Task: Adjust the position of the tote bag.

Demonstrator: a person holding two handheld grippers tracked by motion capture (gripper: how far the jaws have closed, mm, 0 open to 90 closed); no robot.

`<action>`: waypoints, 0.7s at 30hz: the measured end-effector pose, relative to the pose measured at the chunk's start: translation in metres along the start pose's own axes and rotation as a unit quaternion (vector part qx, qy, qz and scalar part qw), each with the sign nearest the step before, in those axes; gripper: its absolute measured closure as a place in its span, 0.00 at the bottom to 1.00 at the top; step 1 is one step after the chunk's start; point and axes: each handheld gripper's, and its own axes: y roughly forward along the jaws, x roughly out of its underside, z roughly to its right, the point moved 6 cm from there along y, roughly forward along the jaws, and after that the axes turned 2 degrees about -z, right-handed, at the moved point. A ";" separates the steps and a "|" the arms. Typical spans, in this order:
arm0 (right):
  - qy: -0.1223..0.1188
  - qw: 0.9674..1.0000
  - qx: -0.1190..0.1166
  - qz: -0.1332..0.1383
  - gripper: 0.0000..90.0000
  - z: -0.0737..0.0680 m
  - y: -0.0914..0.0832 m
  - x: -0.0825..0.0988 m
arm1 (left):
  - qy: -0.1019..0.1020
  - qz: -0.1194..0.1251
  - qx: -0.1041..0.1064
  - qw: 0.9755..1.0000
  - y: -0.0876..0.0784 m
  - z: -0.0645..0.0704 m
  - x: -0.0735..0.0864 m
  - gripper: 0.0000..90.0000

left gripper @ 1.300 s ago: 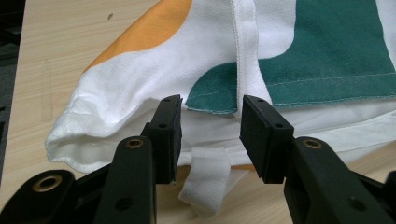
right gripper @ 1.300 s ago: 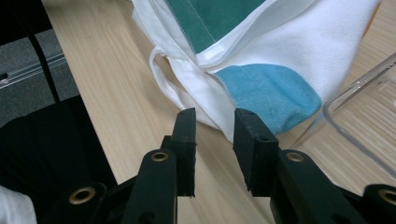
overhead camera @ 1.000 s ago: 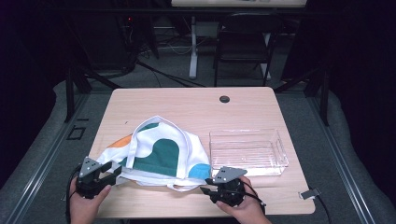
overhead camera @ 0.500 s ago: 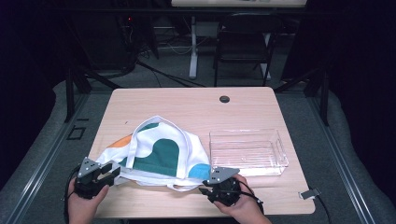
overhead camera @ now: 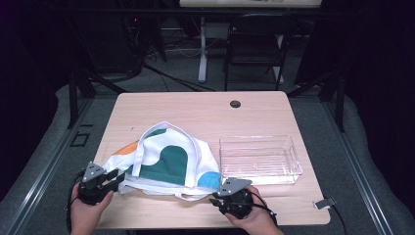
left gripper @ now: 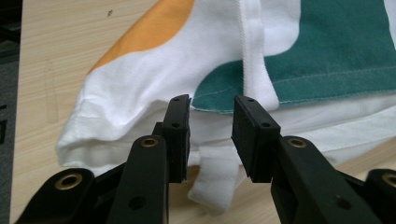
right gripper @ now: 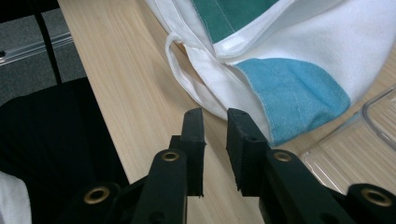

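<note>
White cloth bag with teal, orange and blue patches lies crumpled at six o'clock on the pale wooden table, a clear plastic tray at its three o'clock. Left gripper and right gripper stay put; both have just been narrowing, gaps small, gripping nothing.

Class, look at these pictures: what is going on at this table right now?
A person holds two grippers at the near edge of a cloth on the wooden table. The left gripper straddles a white strap; the right gripper has only bare table between its jaws. Both have just been closing, neither gripping yet. A clear tray sits beside the cloth.
</note>
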 end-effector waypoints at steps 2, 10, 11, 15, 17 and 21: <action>-0.003 1.000 0.001 -0.005 0.87 0.000 0.000 0.002 | -0.004 -0.001 0.006 1.000 0.000 -0.002 -0.003 0.74; -0.006 1.000 -0.005 -0.007 0.87 -0.002 0.001 0.002 | 0.031 -0.030 0.034 0.998 0.003 0.010 -0.013 0.73; -0.008 1.000 -0.006 -0.011 0.87 -0.002 0.002 0.002 | 0.034 -0.038 0.041 0.998 0.005 0.012 -0.015 0.73; -0.009 1.000 -0.009 -0.011 0.87 -0.003 0.002 0.003 | 0.039 -0.049 0.046 0.997 0.010 0.016 -0.022 0.71; -0.009 1.000 -0.010 -0.012 0.87 -0.002 0.002 0.003 | 0.038 -0.048 0.053 0.997 0.013 0.018 -0.026 0.70; -0.012 1.000 -0.017 -0.016 0.86 -0.001 0.001 0.003 | 0.037 -0.063 0.064 0.995 0.018 0.023 -0.031 0.68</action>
